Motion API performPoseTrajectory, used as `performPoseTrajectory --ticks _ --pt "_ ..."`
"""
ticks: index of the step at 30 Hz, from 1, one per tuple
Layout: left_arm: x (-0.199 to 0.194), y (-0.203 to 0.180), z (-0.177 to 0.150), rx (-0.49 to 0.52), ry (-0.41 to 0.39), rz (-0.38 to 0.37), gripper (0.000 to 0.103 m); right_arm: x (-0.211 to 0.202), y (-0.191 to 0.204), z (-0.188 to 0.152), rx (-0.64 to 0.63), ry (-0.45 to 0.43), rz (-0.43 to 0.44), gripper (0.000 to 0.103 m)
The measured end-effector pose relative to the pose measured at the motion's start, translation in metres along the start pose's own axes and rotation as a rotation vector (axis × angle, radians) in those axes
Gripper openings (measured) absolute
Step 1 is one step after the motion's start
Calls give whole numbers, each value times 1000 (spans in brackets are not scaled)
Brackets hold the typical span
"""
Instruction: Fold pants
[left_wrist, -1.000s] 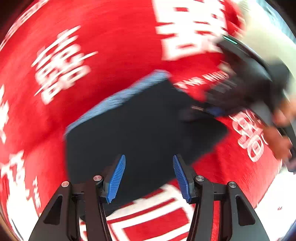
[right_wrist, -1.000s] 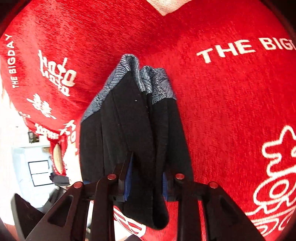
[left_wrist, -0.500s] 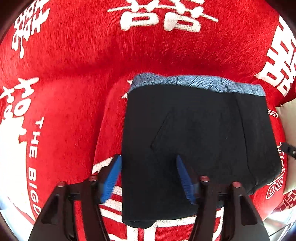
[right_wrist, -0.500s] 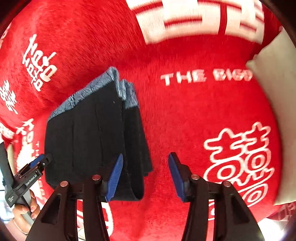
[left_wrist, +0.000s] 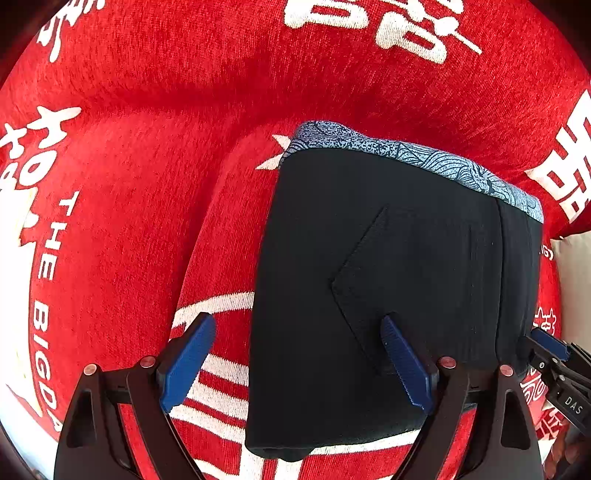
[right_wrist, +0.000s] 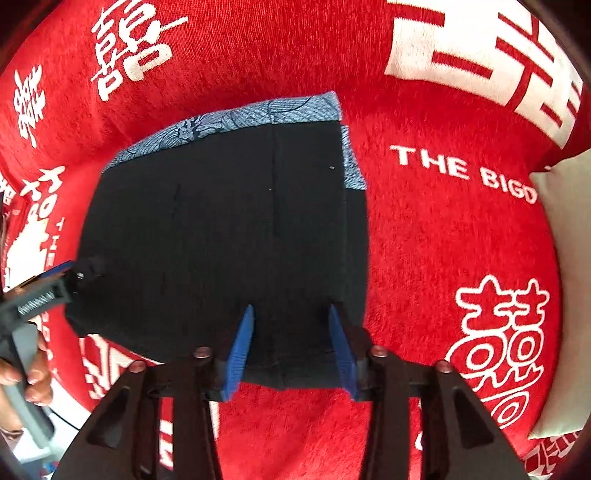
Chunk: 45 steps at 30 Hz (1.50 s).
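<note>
The folded black cloth pants with blue patterned waistband lie flat on the red plush blanket; both grippers, left and right, hover above them with jaws just opened, gripping nothing, seemingly letting the fold settle.

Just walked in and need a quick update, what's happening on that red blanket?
A person is folding black pants with a blue patterned waistband on a red blanket with white lettering, using a handheld gripper in each hand. The pants lie folded into a compact rectangle. The left gripper and the right gripper have just been opening; both hover open over the near edge, gripping nothing.
</note>
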<state>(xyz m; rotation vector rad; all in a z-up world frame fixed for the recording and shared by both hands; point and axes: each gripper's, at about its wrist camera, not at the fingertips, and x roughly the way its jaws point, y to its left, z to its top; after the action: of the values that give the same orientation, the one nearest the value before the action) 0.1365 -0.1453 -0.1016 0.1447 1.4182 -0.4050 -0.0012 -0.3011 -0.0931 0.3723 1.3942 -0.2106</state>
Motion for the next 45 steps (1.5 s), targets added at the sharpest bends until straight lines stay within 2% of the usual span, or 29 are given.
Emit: performPoseTrajectory --ticks 3,6,12,16,25,34,36,40,45 --pt "-2 -7 2 46 -6 34 92 4 -4 -3 20 -2 1 58" --pt "-3 -9 4 60 4 47 92 9 -10 -4 67 6 14 58" --pt "-1 -10 8 51 12 40 92 6 -1 -8 18 -7 -38 61" --pt "1 -10 6 55 14 38 92 9 0 -8 19 -10 -50 66" --pt "7 -9 13 75 29 31 92 6 -1 -10 39 -8 -41 66" --pt "7 0 20 69 58 -11 92 -1 -22 0 55 14 -6 71" --pt "1 5 26 74 38 -25 92 -2 -32 0 73 21 30 71" --pt "-3 17 44 72 27 -106 92 -9 -70 6 214 2 229 73" --pt "20 29 64 97 116 -274 92 3 -108 19 271 -9 378 74"
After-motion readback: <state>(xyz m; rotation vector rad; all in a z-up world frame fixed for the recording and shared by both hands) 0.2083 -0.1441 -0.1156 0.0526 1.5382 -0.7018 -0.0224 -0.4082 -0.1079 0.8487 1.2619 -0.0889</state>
